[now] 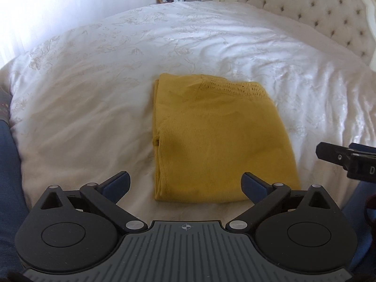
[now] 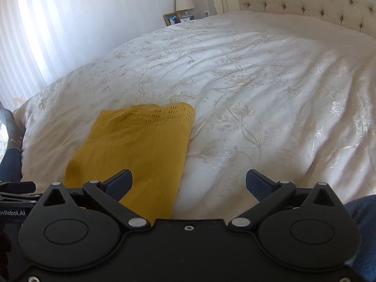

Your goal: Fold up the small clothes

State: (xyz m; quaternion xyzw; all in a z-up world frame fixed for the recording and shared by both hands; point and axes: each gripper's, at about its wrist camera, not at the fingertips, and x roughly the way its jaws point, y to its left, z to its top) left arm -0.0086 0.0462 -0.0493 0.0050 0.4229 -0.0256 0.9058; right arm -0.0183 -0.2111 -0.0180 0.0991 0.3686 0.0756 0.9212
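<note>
yellow knit top (image 1: pixel 211 141) folded flat on the bed (image 1: pixel 82 94) | left gripper (image 1: pixel 185 185) + right gripper (image 2: pixel 189 184) both spread wide, empty | soft, floppy, light imo, pinch a corner edge

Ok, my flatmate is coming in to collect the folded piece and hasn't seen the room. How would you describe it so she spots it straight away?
Start at the big bed with the white floral duvet and tufted headboard. Near its foot lies the mustard-yellow knit garment, folded into a neat rectangle, openwork band at the far end. It is the only coloured item on the white cover.
</note>
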